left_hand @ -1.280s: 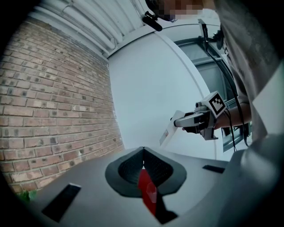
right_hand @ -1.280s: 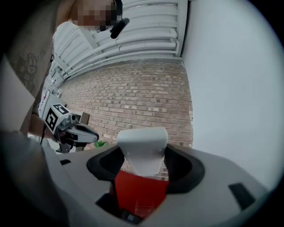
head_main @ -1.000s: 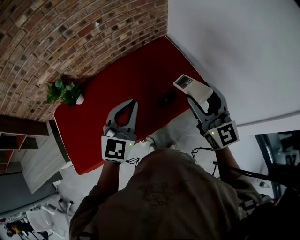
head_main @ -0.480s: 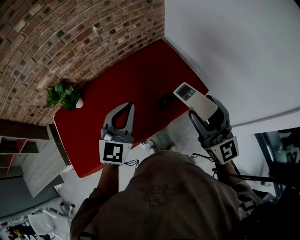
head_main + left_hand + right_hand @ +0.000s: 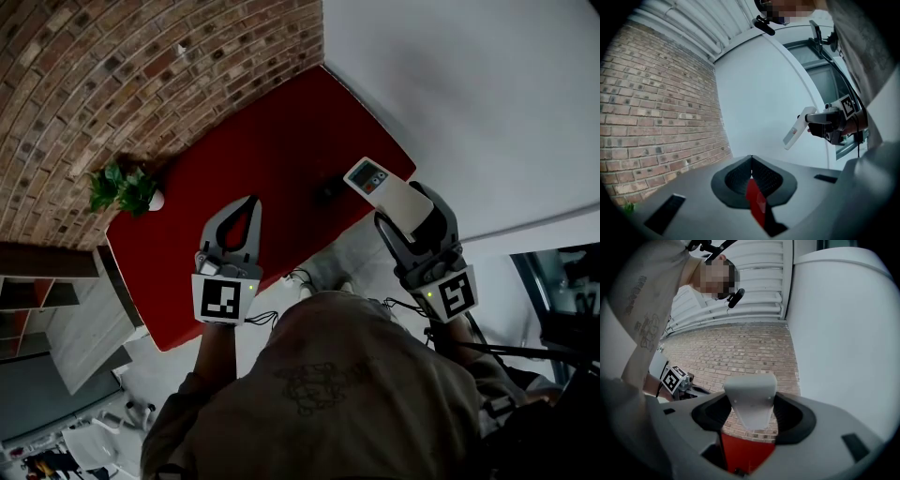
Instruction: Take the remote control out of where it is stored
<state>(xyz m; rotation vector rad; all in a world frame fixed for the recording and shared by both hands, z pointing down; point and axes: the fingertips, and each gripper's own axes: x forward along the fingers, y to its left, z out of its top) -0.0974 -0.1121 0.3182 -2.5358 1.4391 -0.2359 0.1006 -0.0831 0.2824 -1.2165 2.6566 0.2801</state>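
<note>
Right gripper view: white slab-shaped plastic remote control [image 5: 749, 394] pinched between right gripper [image 5: 750, 408] jaws; left gripper [image 5: 751, 161] jaws pressed together.

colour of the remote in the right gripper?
Off-white remote, with a small darker panel at its far end. Head view shows it best.

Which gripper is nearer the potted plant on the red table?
Left. The left gripper, shut and empty, hovers above the red table, fairly close to the potted plant; the right gripper holds the remote control at the table's opposite side.
</note>
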